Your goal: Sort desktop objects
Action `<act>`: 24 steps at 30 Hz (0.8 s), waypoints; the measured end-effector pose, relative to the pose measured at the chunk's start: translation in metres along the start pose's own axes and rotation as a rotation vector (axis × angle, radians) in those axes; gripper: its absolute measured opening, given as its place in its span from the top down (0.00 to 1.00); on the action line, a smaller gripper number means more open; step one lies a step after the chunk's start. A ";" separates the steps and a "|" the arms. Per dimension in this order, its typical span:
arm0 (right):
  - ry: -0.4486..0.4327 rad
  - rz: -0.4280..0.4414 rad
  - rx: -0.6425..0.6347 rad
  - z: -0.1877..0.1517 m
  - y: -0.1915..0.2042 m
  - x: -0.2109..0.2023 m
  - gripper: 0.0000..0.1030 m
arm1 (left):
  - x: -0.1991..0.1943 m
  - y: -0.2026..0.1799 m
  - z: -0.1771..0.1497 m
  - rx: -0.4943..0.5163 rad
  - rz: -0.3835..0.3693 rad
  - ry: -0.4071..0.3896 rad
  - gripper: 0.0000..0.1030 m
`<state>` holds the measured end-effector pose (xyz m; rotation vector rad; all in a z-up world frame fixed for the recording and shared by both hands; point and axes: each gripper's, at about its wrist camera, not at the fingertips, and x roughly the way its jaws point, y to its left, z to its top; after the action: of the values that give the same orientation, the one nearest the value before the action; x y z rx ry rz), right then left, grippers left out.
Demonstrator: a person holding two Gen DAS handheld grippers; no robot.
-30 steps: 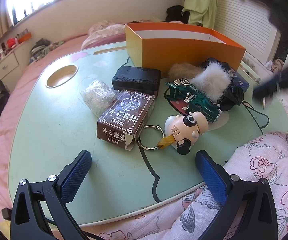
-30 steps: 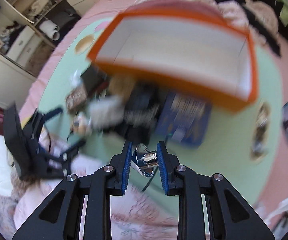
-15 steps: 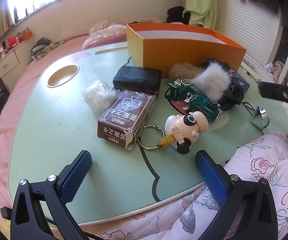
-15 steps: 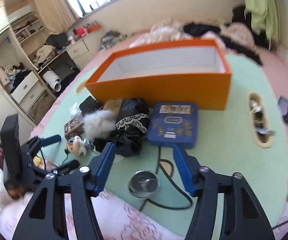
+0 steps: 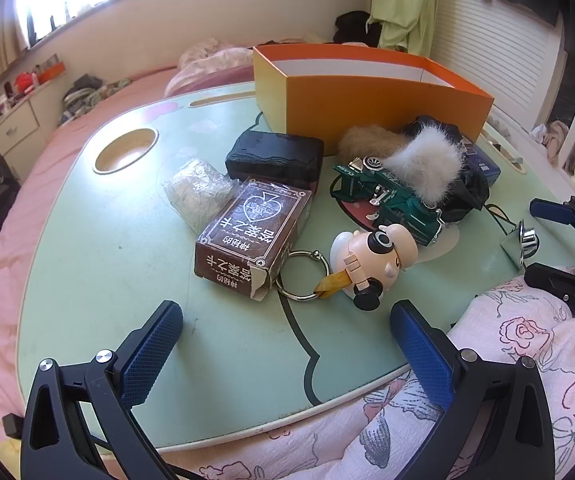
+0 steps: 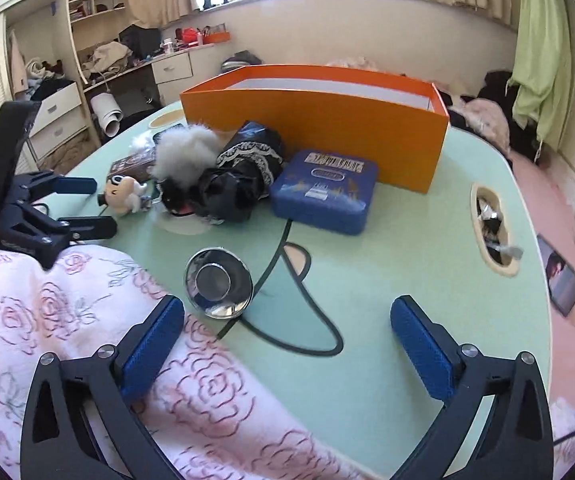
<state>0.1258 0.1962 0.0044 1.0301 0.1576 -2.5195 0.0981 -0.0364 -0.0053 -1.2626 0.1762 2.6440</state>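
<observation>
My right gripper (image 6: 287,308) hangs over the table's front edge, its jaws opening wide with nothing between them. A shiny metal cup (image 6: 217,286) lies on its side on the green table (image 6: 407,248), just ahead of the left finger. Behind it sit a blue tin (image 6: 327,196), a black lace-trimmed bundle (image 6: 239,176) and the open orange box (image 6: 327,124). My left gripper (image 5: 283,312) stands open and empty before a brown card box (image 5: 253,228), a figurine keychain (image 5: 371,256) and a green toy car (image 5: 391,204).
A black pouch (image 5: 275,154), a clear plastic bag (image 5: 197,190) and white fur (image 5: 423,164) lie in the cluster. A floral blanket (image 6: 67,320) overlaps the table's near edge. A slot (image 6: 491,224) at the table's right holds small clips. A round recess (image 5: 125,154) is at far left.
The right gripper was shut on the metal cup, then opened and let it go; the cup now lies on the table. That gripper swung from above the box down toward the front. The left gripper stayed still.
</observation>
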 end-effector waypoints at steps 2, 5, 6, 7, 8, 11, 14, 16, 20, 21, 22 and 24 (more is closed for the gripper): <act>-0.002 -0.001 -0.001 0.005 0.001 -0.003 0.00 | 0.001 -0.001 0.000 -0.003 0.000 0.001 0.00; -0.002 -0.001 -0.002 0.009 0.001 -0.007 0.00 | 0.001 -0.002 0.000 -0.005 0.001 0.001 0.00; -0.003 -0.001 -0.001 0.013 0.001 -0.009 0.00 | 0.001 -0.002 0.000 -0.006 0.001 0.002 0.00; -0.003 -0.001 -0.002 0.009 0.001 -0.006 0.00 | 0.001 -0.002 0.000 -0.006 0.001 0.002 0.00; -0.003 -0.001 -0.002 0.010 0.001 -0.006 0.00 | 0.001 -0.002 -0.001 -0.006 0.000 0.003 0.00; -0.003 -0.001 -0.003 0.009 0.001 -0.006 0.00 | 0.002 -0.002 -0.001 -0.007 0.001 0.003 0.00; -0.003 -0.001 -0.002 0.008 0.002 -0.005 0.00 | 0.002 -0.002 -0.001 -0.007 0.001 0.003 0.00; -0.003 -0.001 -0.002 0.008 0.002 -0.005 0.00 | 0.002 -0.002 -0.001 -0.007 0.001 0.003 0.00; -0.003 -0.001 -0.002 0.007 0.002 -0.004 0.00 | 0.002 -0.003 -0.001 -0.007 0.001 0.003 0.00; -0.003 -0.001 -0.002 0.007 0.002 -0.004 0.00 | 0.002 -0.003 -0.001 -0.008 0.001 0.003 0.00; -0.003 -0.001 -0.002 0.007 0.001 -0.004 0.00 | 0.002 -0.003 -0.001 -0.007 0.001 0.004 0.00; -0.003 -0.001 -0.001 0.010 0.001 -0.007 0.00 | 0.002 -0.003 -0.001 -0.008 0.002 0.004 0.00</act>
<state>0.1244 0.1947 0.0166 1.0258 0.1585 -2.5213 0.0983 -0.0338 -0.0076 -1.2701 0.1680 2.6463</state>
